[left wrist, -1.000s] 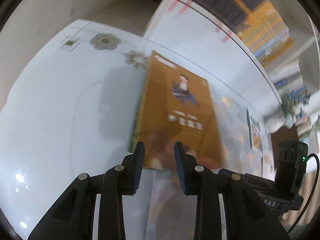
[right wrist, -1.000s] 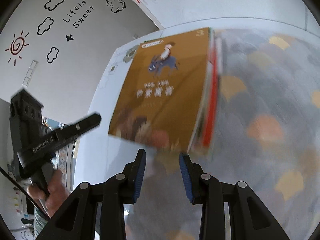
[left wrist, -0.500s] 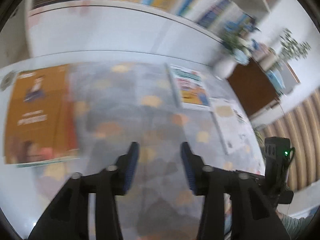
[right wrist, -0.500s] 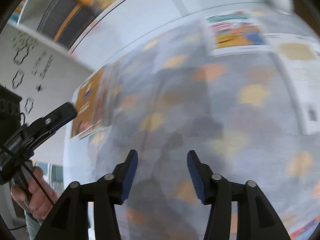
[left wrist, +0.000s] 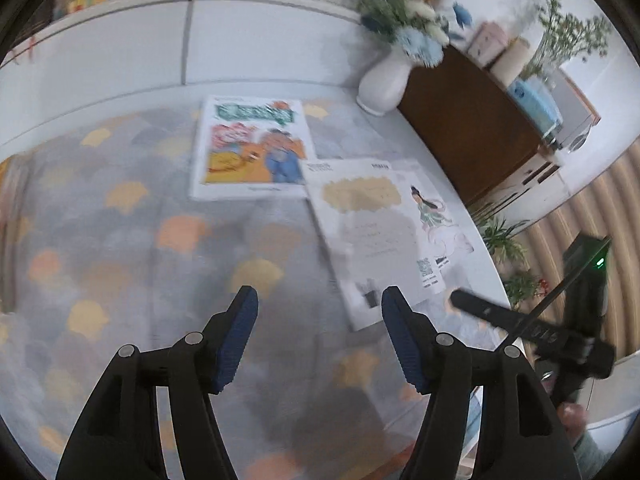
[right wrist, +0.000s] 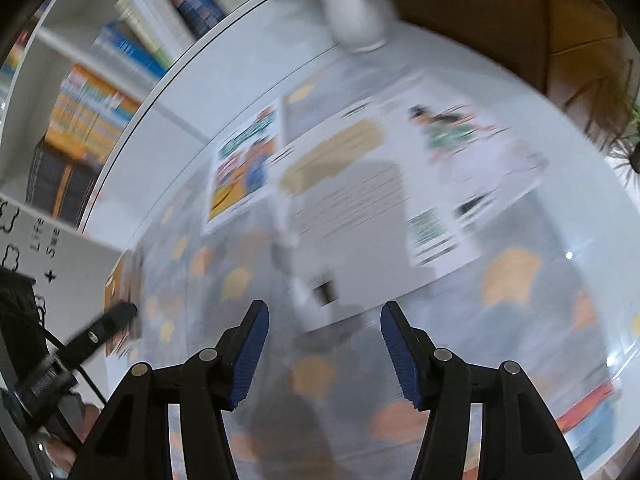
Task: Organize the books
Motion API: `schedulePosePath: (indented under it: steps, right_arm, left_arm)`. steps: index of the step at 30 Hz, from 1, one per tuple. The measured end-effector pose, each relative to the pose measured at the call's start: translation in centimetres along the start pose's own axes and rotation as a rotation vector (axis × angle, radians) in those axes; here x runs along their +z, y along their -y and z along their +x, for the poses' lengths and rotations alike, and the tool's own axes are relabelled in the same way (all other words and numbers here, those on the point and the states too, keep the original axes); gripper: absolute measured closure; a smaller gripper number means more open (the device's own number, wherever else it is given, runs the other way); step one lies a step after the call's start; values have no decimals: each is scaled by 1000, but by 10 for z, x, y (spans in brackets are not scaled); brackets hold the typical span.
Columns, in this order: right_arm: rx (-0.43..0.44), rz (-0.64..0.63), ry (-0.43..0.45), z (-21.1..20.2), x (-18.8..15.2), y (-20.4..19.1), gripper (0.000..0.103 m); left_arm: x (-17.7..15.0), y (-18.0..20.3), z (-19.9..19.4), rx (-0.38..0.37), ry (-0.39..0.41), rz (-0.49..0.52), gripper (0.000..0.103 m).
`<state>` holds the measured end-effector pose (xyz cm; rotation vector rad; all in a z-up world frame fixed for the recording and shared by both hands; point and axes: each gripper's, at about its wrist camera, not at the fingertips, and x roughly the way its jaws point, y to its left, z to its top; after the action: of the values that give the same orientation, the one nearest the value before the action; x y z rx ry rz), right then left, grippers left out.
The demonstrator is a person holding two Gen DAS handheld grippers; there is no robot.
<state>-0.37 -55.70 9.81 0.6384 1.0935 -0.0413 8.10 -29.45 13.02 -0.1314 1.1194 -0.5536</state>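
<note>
Both of my claws are empty now and spread wide. A second ago my left claw [left wrist: 320,336] and right claw [right wrist: 324,344] were narrowed at the near edge of the brown-covered book, one at each side of it. That book now lies flat at the far left end of the counter [left wrist: 460,208], only a blurred sliver of it showing at the left rim of the left view and a small orange patch [right wrist: 120,280] in the right view. Both views have swung away from it toward the right end, and the smearing tells me I am moving fast.

I take that to mean the first book has been placed and the next one is due. Two remain on the patterned cloth [left wrist: 168,248]. The white book [left wrist: 380,232] with the yellow panel and a robed figure lies near the counter's right edge, its near corner just ahead of both claws; the right view has it almost between the fingers. The cartoon-cover book [left wrist: 252,148] lies further back toward the rear edge, its corner touching or slightly overlapping the white one; I cannot tell which. A white vase [left wrist: 384,84] stands at the back right corner.

My guess is the white book comes next, lifted by its near edge.
</note>
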Motion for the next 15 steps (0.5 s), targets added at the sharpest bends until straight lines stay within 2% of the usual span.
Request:
schedulePosePath:
  steps: [7, 10, 15]
  right_arm:
    - [-38, 6, 26, -2, 36, 56, 47]
    - [-2, 36, 22, 9, 49, 75, 47]
    - [5, -8, 17, 30, 71, 76, 53]
  left_arm:
    - [-14, 26, 55, -4, -55, -83, 41]
    - [-14, 26, 76, 15, -74, -94, 43]
    - [-3, 23, 99, 40, -63, -95, 44]
